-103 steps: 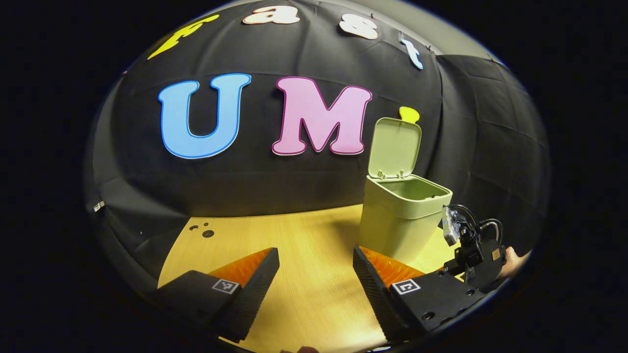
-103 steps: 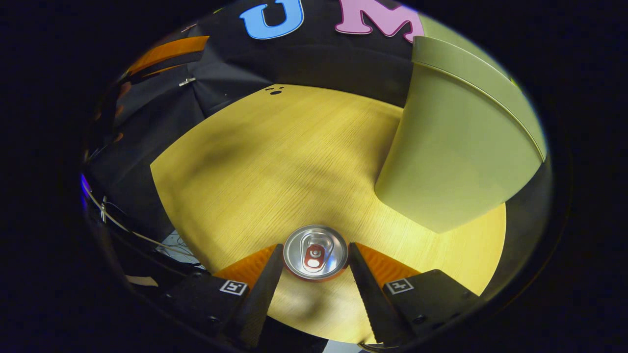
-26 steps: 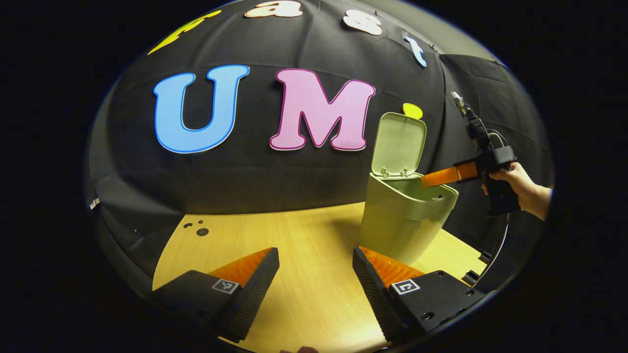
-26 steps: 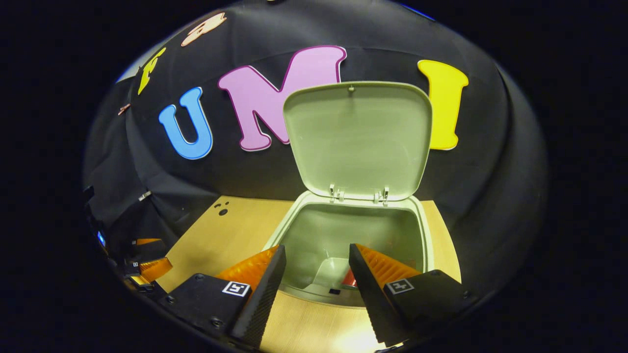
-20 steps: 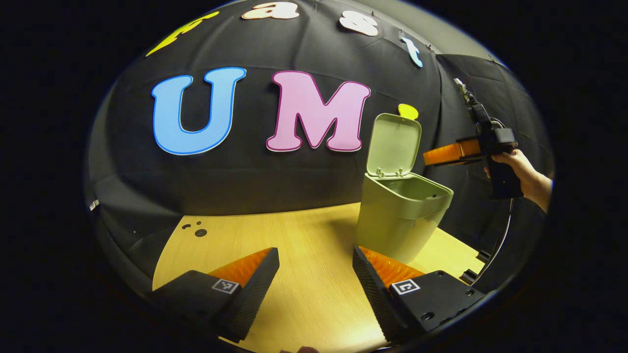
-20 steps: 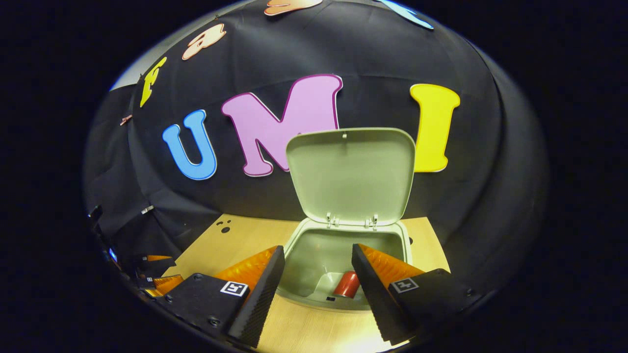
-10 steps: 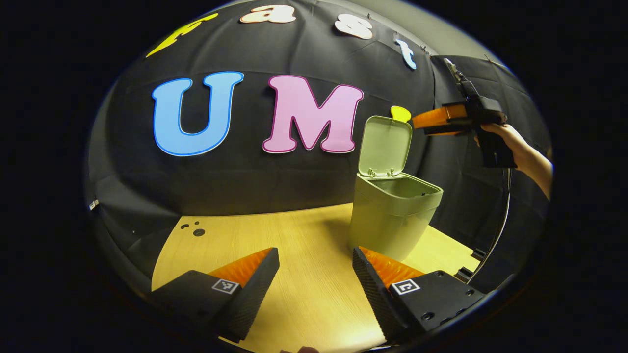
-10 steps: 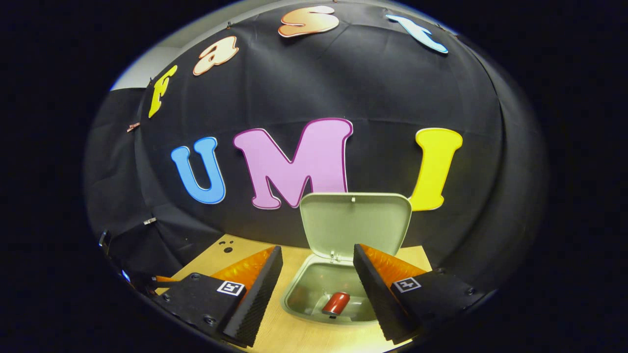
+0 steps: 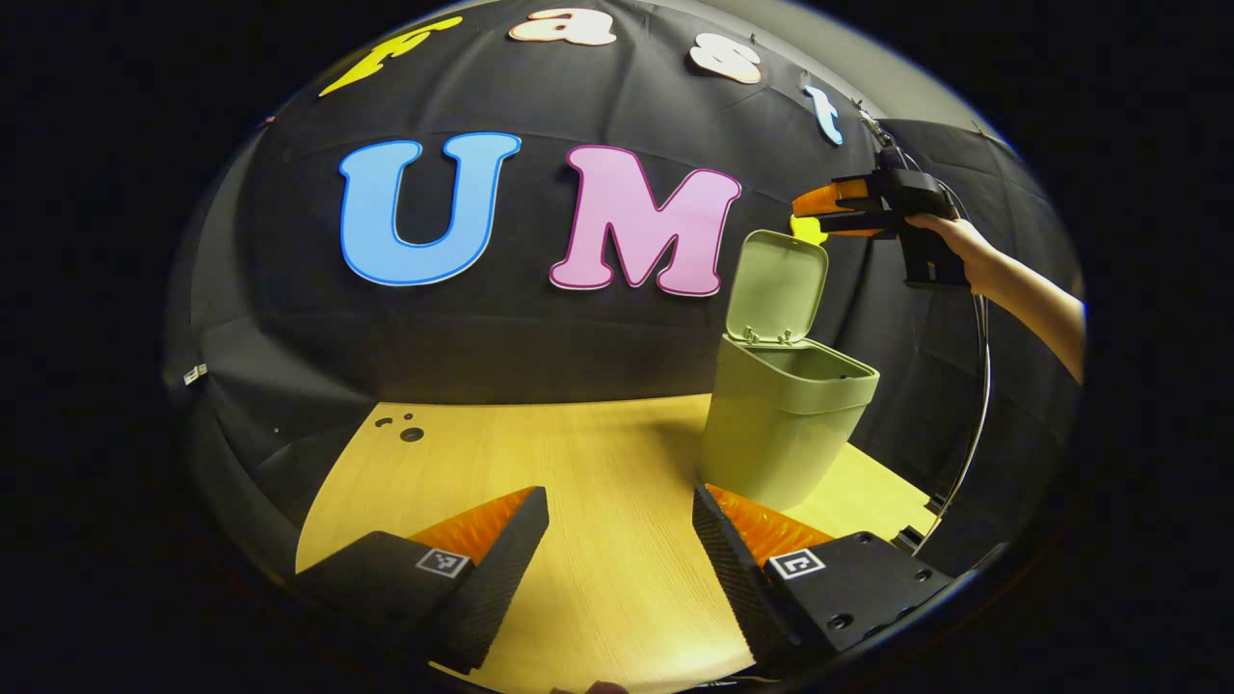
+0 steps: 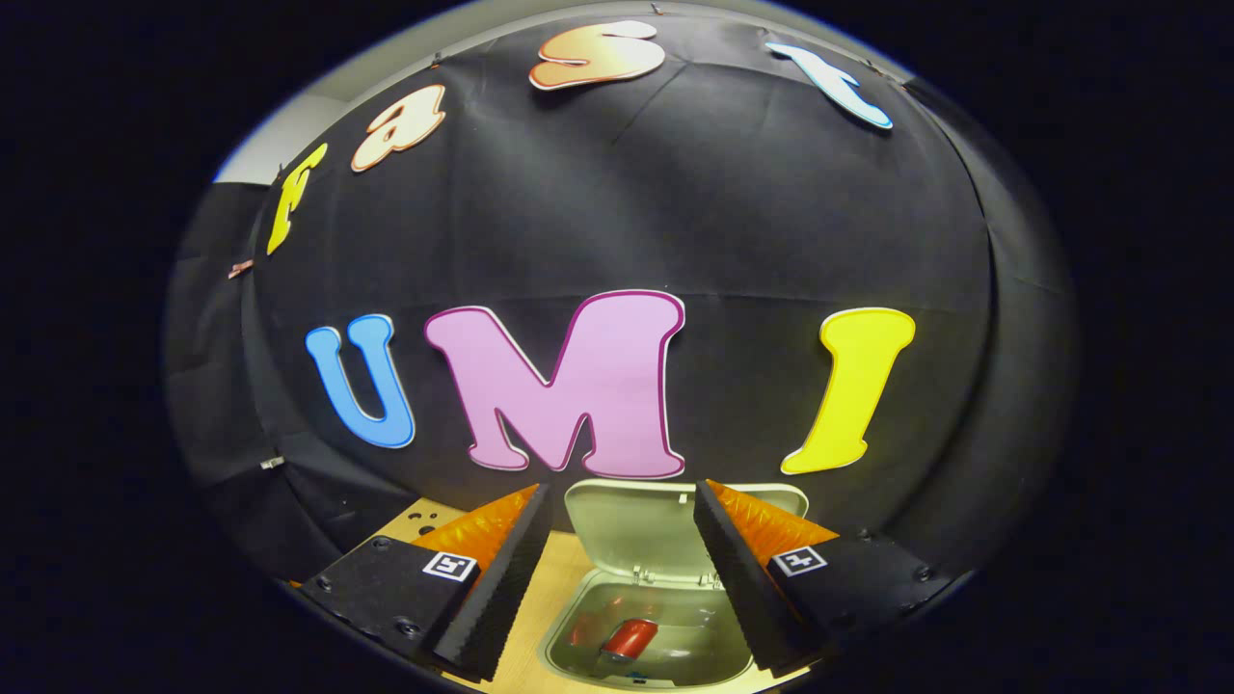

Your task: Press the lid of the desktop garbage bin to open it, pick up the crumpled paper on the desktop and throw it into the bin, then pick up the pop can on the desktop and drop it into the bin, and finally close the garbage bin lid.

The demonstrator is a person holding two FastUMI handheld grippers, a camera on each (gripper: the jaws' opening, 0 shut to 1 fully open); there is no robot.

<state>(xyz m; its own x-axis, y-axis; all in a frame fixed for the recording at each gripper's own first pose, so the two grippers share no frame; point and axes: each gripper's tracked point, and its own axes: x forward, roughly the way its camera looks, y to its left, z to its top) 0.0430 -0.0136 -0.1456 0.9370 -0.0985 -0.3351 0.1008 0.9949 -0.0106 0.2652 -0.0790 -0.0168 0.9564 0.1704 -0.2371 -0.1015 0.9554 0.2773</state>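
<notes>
The right hand-held gripper stands wide and empty, now risen above the upright lid; the pop can lies inside the bin at 6 o'clock, so only closing remains; the left hand-held gripper hangs wide over the bench; the crumpled paper is hard to make out.

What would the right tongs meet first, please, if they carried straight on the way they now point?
Probably the booth's black cloth wall: the right tongs point level at it from above the open lid, open and empty. The bin and pop can lie below that line. Depth is hard to judge.
</notes>
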